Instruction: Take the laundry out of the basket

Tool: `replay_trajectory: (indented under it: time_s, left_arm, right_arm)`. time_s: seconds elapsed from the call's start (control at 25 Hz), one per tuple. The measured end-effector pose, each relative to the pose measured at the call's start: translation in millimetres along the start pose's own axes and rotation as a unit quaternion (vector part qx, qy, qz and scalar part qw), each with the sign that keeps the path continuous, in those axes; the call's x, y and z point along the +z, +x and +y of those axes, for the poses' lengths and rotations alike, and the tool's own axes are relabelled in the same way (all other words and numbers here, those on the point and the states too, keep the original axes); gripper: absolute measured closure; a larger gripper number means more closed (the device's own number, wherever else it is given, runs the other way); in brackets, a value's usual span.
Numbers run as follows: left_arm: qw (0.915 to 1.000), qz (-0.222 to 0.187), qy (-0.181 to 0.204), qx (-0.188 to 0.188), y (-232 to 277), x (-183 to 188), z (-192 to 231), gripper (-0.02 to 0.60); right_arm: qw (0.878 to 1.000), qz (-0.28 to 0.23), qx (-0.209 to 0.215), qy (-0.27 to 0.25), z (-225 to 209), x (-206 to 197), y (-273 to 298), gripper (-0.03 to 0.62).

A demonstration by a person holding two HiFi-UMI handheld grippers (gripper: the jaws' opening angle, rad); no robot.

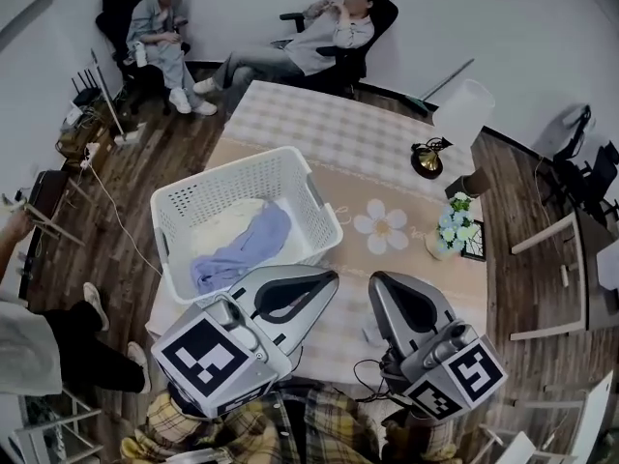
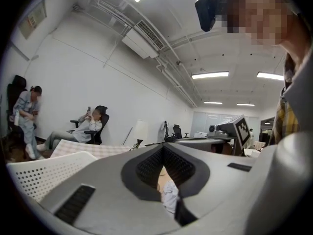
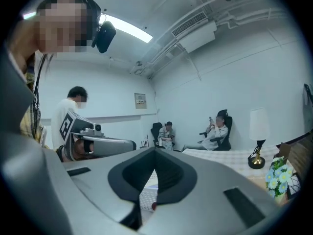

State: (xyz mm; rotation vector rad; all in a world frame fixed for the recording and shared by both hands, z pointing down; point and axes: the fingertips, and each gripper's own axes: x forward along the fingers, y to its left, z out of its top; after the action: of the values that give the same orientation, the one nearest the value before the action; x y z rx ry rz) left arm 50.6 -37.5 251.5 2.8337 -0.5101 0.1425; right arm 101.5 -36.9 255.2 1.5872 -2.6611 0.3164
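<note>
— Looking down from the head view: left gripper (image 1: 327,278) and right gripper (image 1: 379,282) side by side, low over the near edge of the table (image 1: 329,124), both pointing away and almost level.
— Jaws?
— Pressed together on both, clamping nothing. Left tip just beside the near right corner of the white basket (image 1: 179,196).
— And the laundry?
— Lying inside the basket: lavender garment (image 1: 247,245) draped over cream cloth (image 1: 224,222).
— Farther out?
— Beige runner (image 1: 319,187) with a flower print, vase of flowers (image 1: 453,228), lamp (image 1: 464,112). Then wooden floor (image 1: 164,153) and, by the far white wall, seated person (image 1: 162,32) and second seated person (image 1: 319,42).
— Anything only in the gripper views?
— Ceiling lights (image 2: 210,75) and ducts (image 2: 146,38), out of the head view's frame.
</note>
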Motion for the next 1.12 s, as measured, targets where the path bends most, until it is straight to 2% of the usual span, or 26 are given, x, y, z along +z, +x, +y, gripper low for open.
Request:
replay_trajectory:
  time_s: [0.4, 0.56, 0.88, 1.12]
  left_arm:
    - [0.9980, 0.004, -0.004, 0.063, -36.5, -6.7, 41.3, 0.568]
    - [0.9968, 0.002, 0.018, 0.078, -58.9, -1.1, 83.3, 0.568]
    - [0.9918, 0.033, 0.010, 0.123, -83.2, -9.1, 181.5, 0.554]
    - [0.9902, 0.071, -0.003, 0.120, -79.5, -31.4, 232.5, 0.537]
  right_arm:
    - [1.000, 0.015, 0.026, 0.003, 12.1, -9.6, 34.1, 0.583]
    - [1.000, 0.021, 0.022, -0.001, 22.3, -4.5, 69.2, 0.583]
    - [0.999, 0.050, 0.016, -0.006, 31.9, -13.0, 148.5, 0.579]
    - [0.996, 0.089, 0.016, -0.019, 33.6, -27.7, 195.9, 0.566]
